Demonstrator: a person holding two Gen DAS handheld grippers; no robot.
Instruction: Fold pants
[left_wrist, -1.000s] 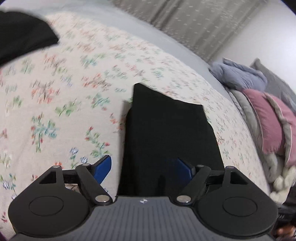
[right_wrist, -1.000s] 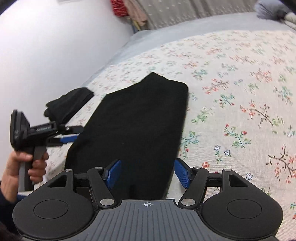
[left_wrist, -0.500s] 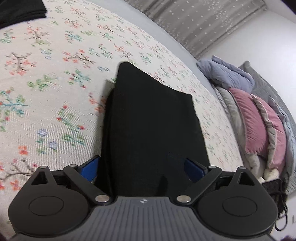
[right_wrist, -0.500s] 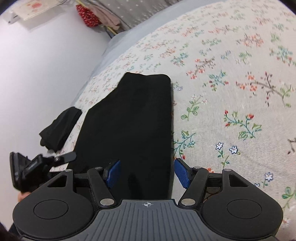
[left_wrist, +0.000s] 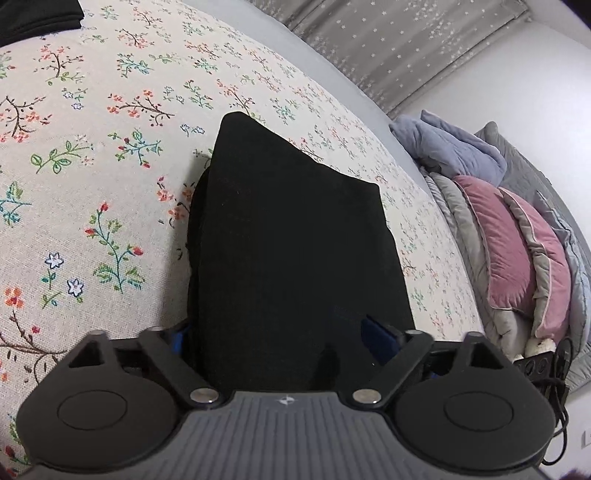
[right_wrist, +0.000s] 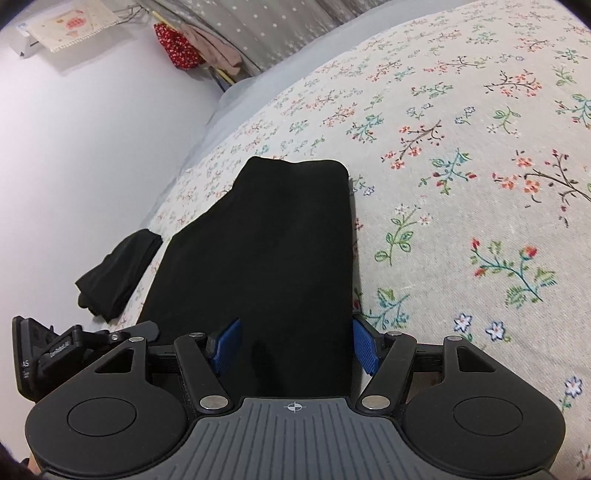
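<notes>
**Both grippers at the near edge of the pants**

We judge the step in hand is taking the near edge for another fold. To do it well, we should pinch both near corners at once, catch every layer, and lift evenly so the stack does not slide apart.

Our left gripper (left_wrist: 284, 338) stands wide, holding nothing; our right gripper (right_wrist: 294, 345) is likewise spread and empty, straddling the right edge.

The black pants (left_wrist: 291, 240) fill the frame's centre on the floral bedspread (left_wrist: 92, 166): a flat, smooth panel, with layered edges showing along its left side.
</notes>
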